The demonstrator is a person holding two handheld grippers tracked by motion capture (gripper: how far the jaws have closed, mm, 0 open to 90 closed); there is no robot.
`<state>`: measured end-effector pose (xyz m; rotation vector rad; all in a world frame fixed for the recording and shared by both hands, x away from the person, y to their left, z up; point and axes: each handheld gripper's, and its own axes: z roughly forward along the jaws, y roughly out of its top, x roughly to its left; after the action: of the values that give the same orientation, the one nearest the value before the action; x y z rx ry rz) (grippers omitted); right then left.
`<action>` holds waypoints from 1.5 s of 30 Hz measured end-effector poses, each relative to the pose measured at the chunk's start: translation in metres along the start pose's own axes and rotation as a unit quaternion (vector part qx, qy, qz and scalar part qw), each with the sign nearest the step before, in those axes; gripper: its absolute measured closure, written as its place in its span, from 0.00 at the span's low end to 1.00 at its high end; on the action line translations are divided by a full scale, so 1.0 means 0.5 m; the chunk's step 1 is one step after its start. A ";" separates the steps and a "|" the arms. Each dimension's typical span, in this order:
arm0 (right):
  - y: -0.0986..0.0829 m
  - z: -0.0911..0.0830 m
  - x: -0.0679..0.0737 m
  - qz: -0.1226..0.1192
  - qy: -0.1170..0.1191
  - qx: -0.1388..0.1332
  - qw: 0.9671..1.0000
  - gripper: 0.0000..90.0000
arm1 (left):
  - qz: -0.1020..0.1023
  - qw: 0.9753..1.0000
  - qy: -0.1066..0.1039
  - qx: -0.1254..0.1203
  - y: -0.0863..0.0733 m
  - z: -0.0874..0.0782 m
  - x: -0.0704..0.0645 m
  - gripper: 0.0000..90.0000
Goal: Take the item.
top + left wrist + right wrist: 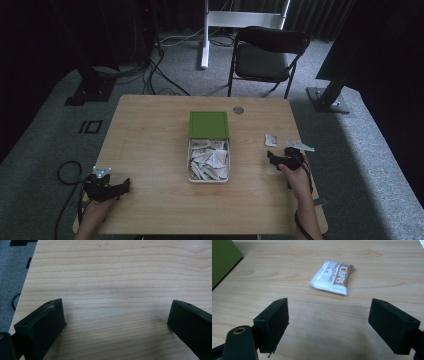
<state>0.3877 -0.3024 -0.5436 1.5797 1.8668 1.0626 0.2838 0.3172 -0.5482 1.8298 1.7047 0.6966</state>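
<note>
1. The right tongs [274, 161] sit low over the tabletop [150, 140] near its right edge, held by the right hand [298, 179] with the forearm coming in from the bottom; the jaws are spread with nothing between them.
2. The left tongs [122, 186] rest at the near left corner in the left hand [95, 207], jaws spread over bare wood.
3. A sachet [333, 277] lies flat just ahead of the right tongs [328, 320], apart from both jaws.
4. At the tabletop's middle stands a tray [208, 177] full of sachets, its green lid [209, 124] touching its far end.
5. Behind are grey carpet, a black chair [267, 55], cables and dark curtains.
6. The right gripper view shows brown print on the sachet and the lid's corner [223, 260]; the left gripper view shows its tongs [117, 320] over wood grain, carpet at the left.
</note>
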 end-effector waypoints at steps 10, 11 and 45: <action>-0.021 -0.034 0.009 -0.014 0.012 -0.004 1.000 0.15 | 0.000 1.000 0.000 0.000 0.000 0.000 0.000 0.02; -0.023 -0.038 0.011 -0.014 0.013 -0.005 1.000 0.15 | 0.000 1.000 0.000 0.000 0.000 0.000 0.000 0.02; -0.103 -0.122 0.041 -0.080 0.032 0.026 0.996 0.16 | 0.001 1.000 0.000 0.000 0.000 0.000 0.000 0.02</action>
<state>0.3052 -0.3000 -0.5460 1.4113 2.0408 1.0128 0.2837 0.3173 -0.5482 1.8312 1.7047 0.6973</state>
